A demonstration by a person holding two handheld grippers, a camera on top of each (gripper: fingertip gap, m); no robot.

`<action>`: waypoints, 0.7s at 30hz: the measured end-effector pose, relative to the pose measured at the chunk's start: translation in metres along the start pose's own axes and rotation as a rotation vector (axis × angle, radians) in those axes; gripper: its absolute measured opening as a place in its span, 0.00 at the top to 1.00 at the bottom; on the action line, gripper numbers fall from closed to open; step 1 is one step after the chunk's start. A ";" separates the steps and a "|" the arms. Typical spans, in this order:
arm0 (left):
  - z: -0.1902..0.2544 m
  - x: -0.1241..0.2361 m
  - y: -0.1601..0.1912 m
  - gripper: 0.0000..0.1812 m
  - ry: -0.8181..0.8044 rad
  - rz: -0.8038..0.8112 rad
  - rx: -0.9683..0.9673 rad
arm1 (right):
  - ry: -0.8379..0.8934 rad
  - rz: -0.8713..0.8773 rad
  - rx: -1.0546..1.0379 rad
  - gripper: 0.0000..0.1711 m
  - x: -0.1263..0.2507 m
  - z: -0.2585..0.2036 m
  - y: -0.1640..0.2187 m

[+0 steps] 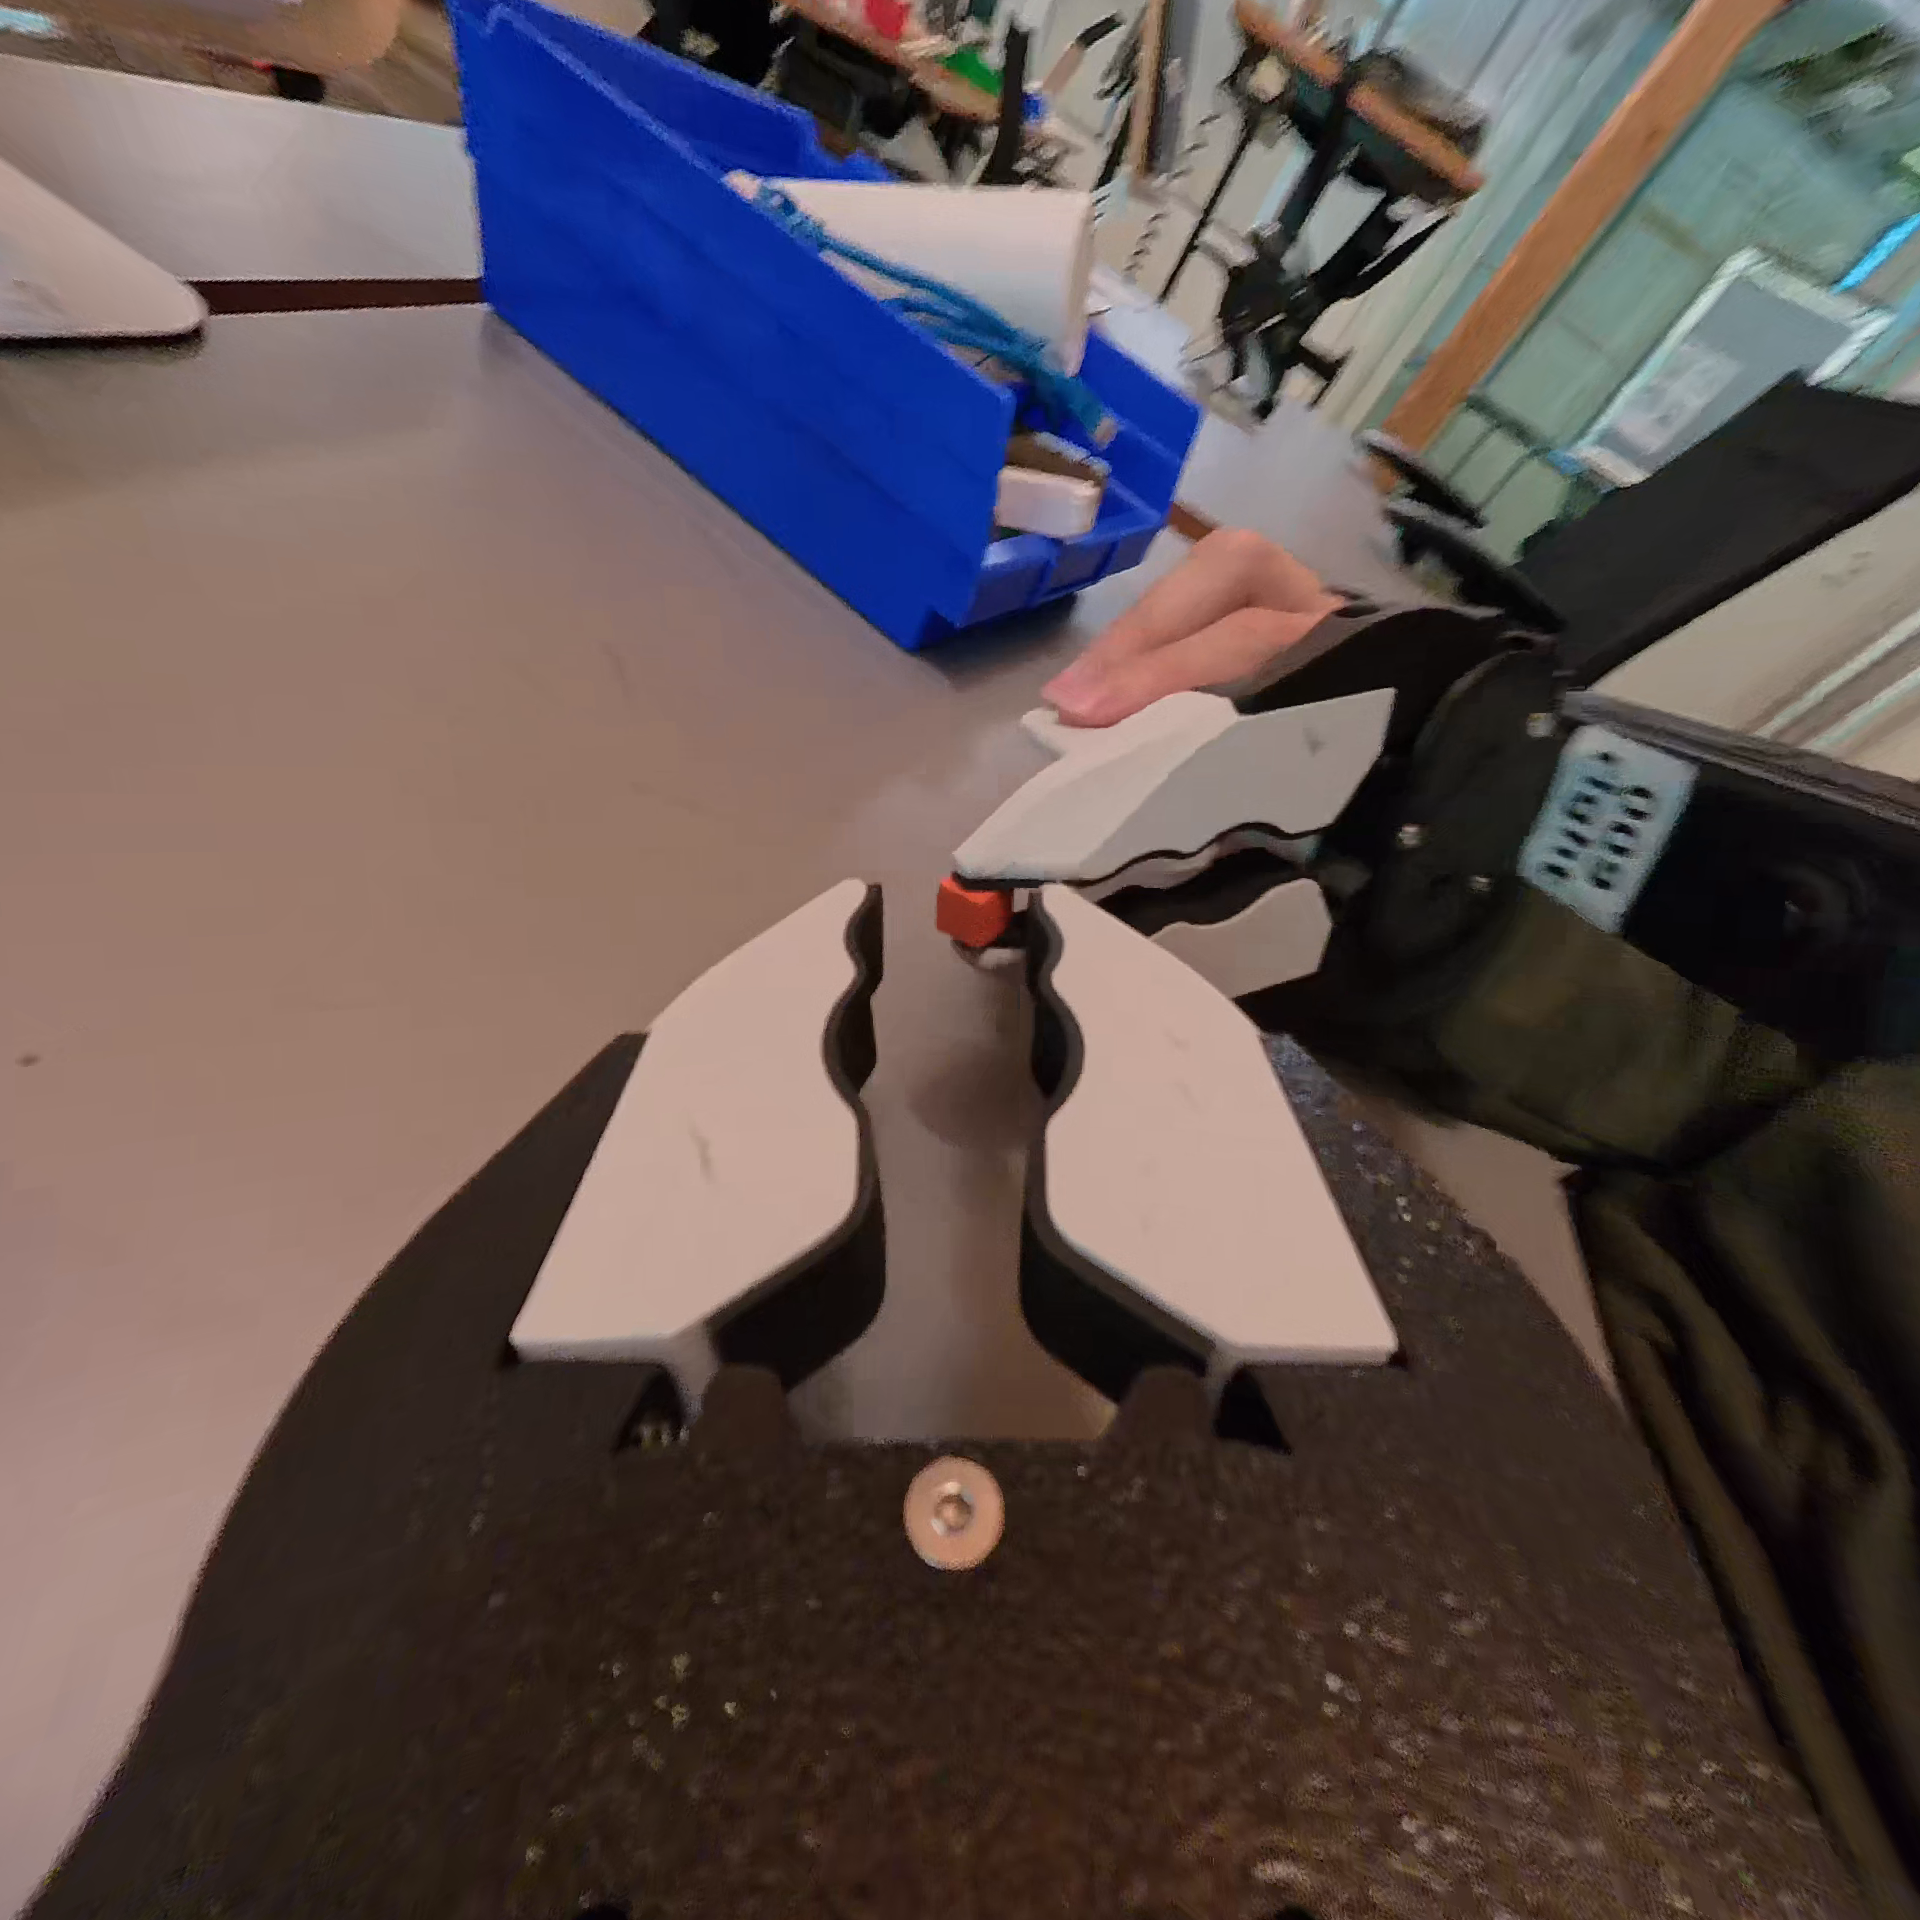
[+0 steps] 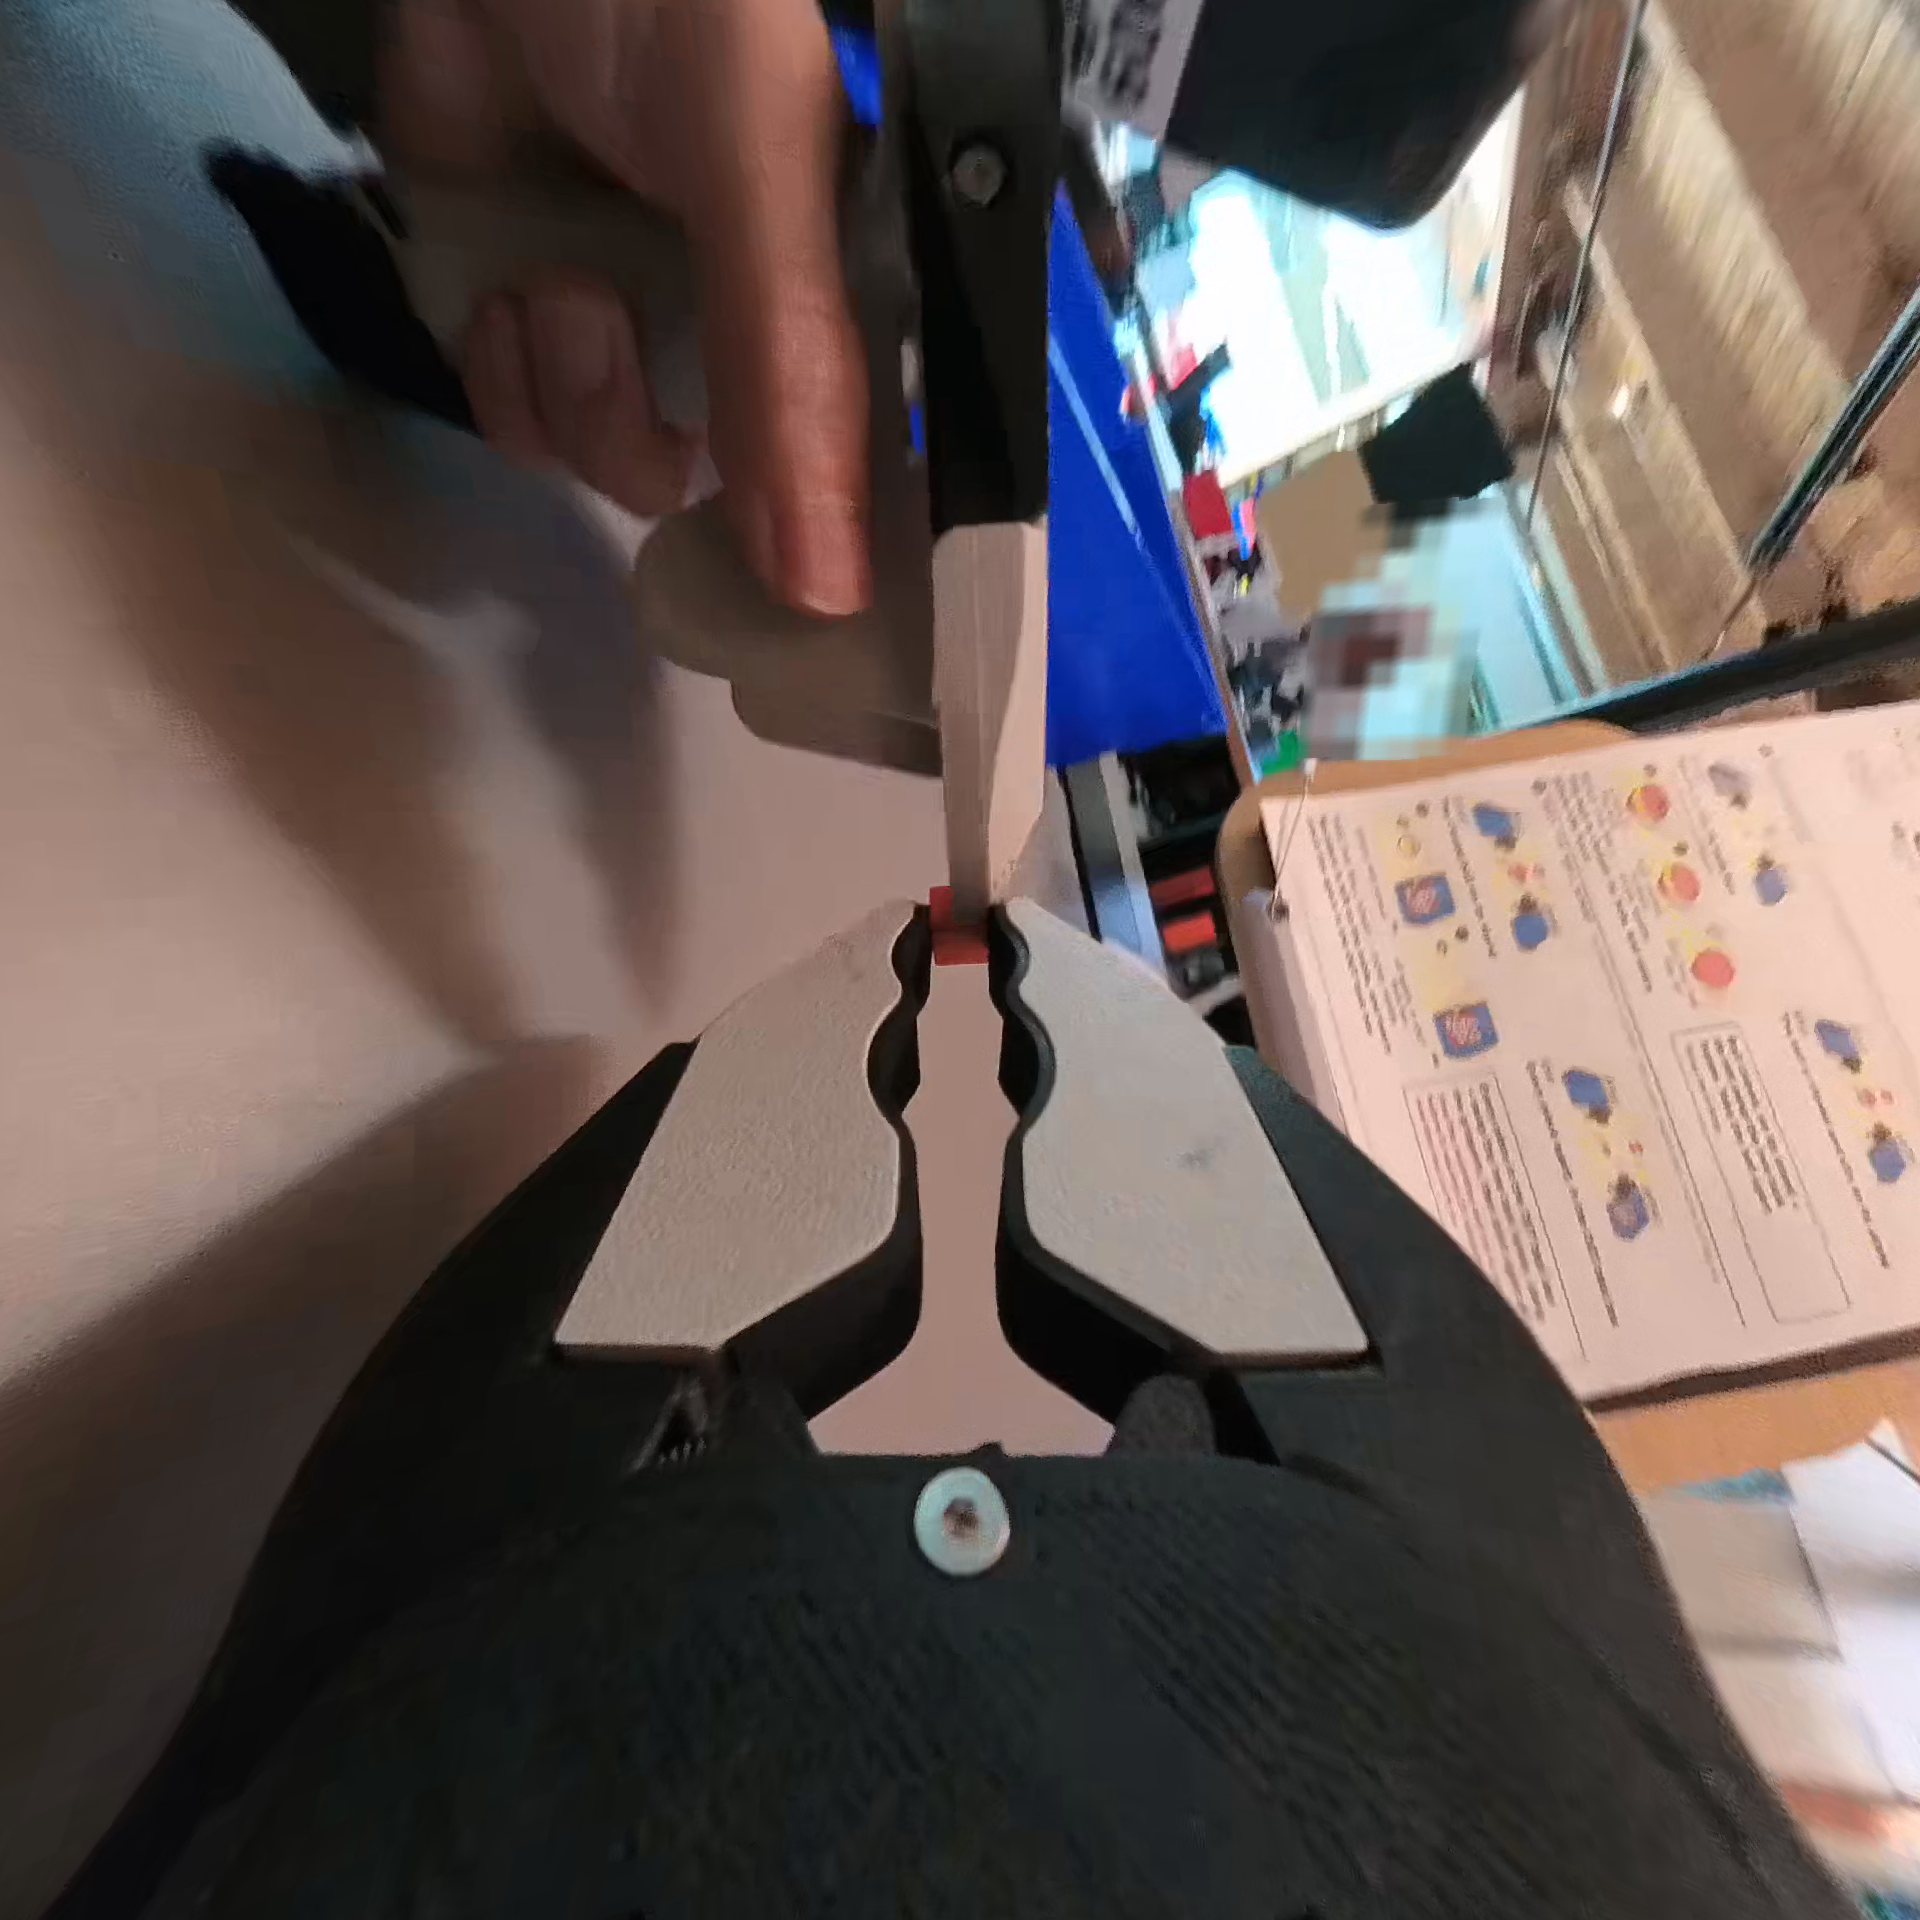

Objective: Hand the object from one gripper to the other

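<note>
A small red cube [image 1: 975,912] is pinched between the fingertips of my right gripper, which reaches in from the right above the grey table [image 1: 312,675]; its upper finger [image 1: 1143,790] lies over the cube. My left gripper [image 1: 956,904] is open, and the cube sits at its tips, against the right fingertip [image 1: 1049,935]. In the right wrist view my right gripper [image 2: 956,927] is shut on the cube [image 2: 954,940]. A white finger [image 2: 987,707] of the left gripper comes down from above and meets the cube's top.
A blue bin [image 1: 727,343] holding white pieces and a blue cord stands on the table beyond the grippers. A printed sheet on a board [image 2: 1610,1039] lies to the right. A hand [image 2: 727,312] holds the left gripper. A dark sleeve [image 1: 1558,1039] is at the right.
</note>
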State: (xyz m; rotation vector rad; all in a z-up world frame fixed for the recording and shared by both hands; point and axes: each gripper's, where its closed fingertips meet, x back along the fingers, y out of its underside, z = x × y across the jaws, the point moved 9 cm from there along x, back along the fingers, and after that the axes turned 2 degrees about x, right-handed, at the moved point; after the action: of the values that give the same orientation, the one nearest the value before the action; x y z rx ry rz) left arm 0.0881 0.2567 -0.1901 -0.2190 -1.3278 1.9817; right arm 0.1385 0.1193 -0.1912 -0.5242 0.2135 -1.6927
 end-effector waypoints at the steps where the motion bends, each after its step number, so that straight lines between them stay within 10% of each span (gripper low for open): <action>1: 0.000 0.002 -0.001 0.86 0.052 0.012 0.018 | 0.003 0.050 -0.021 0.94 0.003 0.002 0.000; 10: 0.005 0.007 -0.001 0.93 0.287 0.053 0.077 | 0.022 0.217 -0.098 0.94 0.010 0.006 -0.007; 21: 0.006 0.005 -0.001 0.94 0.025 0.061 -0.261 | -0.081 0.170 -0.372 0.83 0.003 0.006 0.004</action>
State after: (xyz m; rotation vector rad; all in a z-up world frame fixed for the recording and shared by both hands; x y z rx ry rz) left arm 0.0819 0.2556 -0.1852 -0.4096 -1.5789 1.8447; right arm 0.1445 0.1162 -0.1866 -0.8250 0.5061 -1.4683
